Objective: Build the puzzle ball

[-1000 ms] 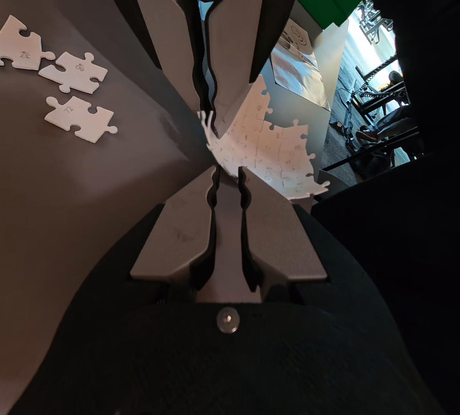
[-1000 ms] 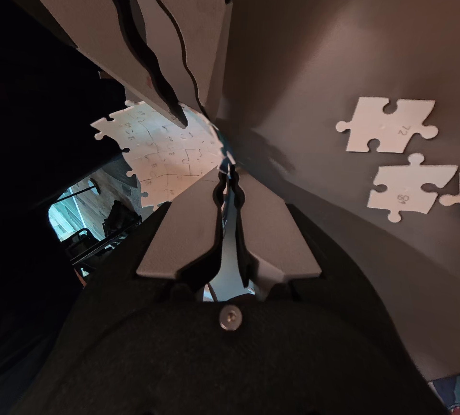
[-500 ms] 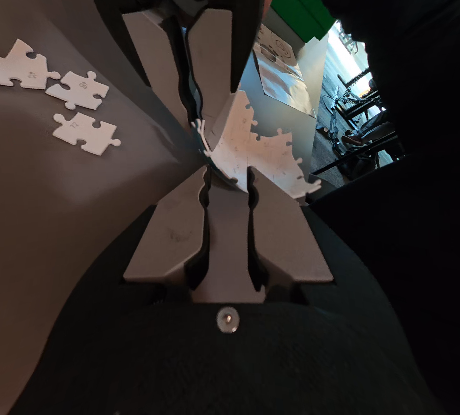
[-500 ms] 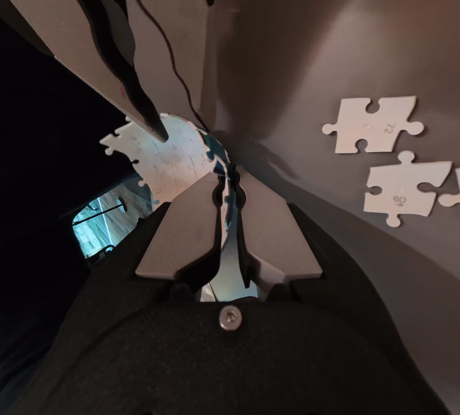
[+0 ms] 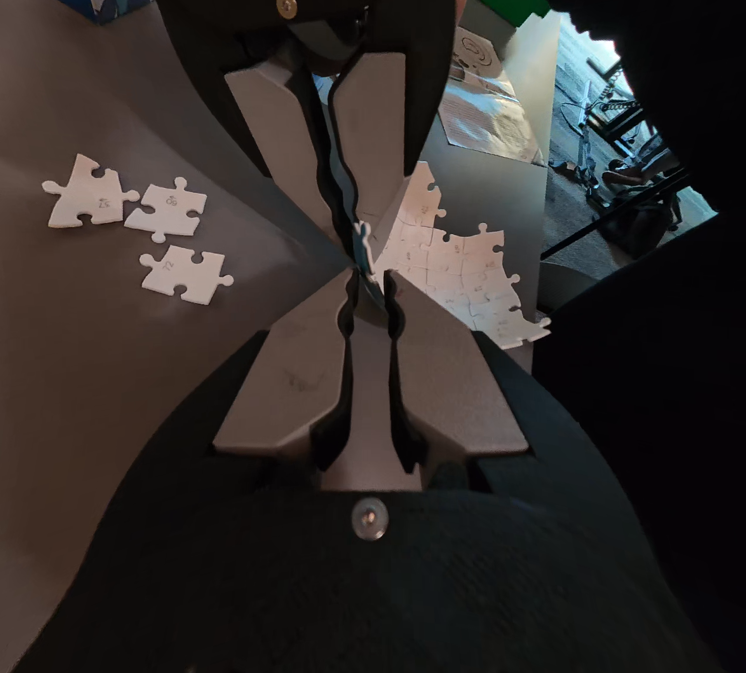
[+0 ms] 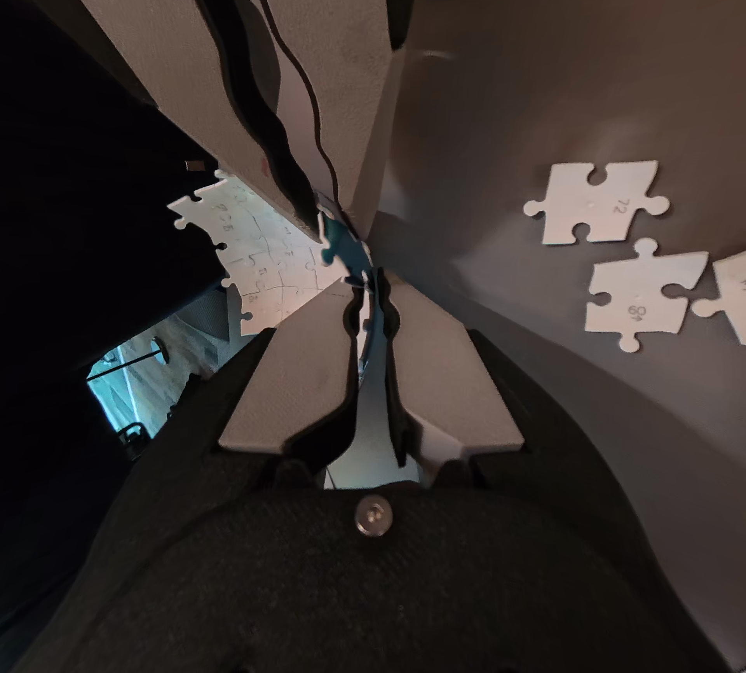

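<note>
I held the curved white assembled puzzle-ball section point(image 5: 456, 270) aloft, my left gripper point(image 5: 369, 278) and right gripper point(image 6: 369, 282) both pinched on its edge; three loose white puzzle pieces point(image 5: 171, 205) lay at nine o'clock on the grey table point(image 5: 80, 350).

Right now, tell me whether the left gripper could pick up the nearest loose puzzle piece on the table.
Probably not yet. The left gripper is shut on the assembled puzzle section, which the right gripper also clamps. The path to the loose puzzle piece looks unobstructed once it lets go.

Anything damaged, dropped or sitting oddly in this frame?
Nothing stands out. The curved puzzle section looks intact, held off the table between the left gripper and right gripper. The loose pieces lie flat, white side up, apart from each other.
</note>
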`<state>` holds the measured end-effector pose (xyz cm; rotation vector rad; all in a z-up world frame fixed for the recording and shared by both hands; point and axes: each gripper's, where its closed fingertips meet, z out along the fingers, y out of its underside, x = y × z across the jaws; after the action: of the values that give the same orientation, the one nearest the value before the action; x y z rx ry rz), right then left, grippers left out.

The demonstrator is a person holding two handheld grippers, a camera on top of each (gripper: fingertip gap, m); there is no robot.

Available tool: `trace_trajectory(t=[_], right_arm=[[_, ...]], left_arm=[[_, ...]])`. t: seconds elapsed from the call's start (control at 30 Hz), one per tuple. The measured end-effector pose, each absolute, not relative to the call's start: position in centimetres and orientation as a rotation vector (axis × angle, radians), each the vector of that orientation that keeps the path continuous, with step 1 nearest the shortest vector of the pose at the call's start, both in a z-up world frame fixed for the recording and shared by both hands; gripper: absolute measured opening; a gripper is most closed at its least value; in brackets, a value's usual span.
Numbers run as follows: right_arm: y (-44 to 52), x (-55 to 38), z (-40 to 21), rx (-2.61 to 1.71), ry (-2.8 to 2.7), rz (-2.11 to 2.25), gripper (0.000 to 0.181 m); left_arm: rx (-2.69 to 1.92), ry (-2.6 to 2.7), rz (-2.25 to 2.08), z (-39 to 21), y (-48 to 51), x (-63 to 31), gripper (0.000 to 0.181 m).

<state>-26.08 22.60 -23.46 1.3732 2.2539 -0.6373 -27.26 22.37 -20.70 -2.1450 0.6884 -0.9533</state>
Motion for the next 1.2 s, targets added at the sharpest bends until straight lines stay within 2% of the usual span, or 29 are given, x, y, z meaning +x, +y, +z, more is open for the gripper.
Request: trace_trajectory(t=[0.1, 0.2, 0.27, 0.4, 0.87, 0.97, 1.2], right_arm=[[22.9, -26.8, -23.4, 1.401, 2.279, -0.697, 0.019], [22.8, -27.7, -23.0, 1.392, 2.313, -0.801, 0.019], [22.7, -28.3, -22.6, 1.372, 2.348, -0.862, 0.018], [22.5, -28.5, -22.3, 1.276, 2.438, -0.935, 0.005], [22.2, -28.8, -22.1, 1.161, 2.379, -1.187, 0.008], [22.3, -28.7, -22.4, 1.175, 2.359, -1.188, 0.000], [22.2, -29.0, -22.3, 1.201, 2.396, -1.168, 0.000]], left_arm=[[-2.129, 0.720, -0.952, -20.9, 22.3, -27.3, 0.009], [-2.126, 0.729, -0.959, -21.1, 22.3, -27.4, 0.009], [-2.124, 0.730, -0.964, -21.3, 22.4, -27.4, 0.008], [-2.123, 0.725, -0.944, -21.4, 22.8, -27.8, 0.005], [-2.113, 0.738, -0.962, -21.5, 22.8, -28.1, 0.003], [-2.121, 0.754, -0.942, -21.7, 22.7, -28.1, 0.005], [-2.112, 0.758, -0.944, -21.6, 22.6, -28.4, 0.004]])
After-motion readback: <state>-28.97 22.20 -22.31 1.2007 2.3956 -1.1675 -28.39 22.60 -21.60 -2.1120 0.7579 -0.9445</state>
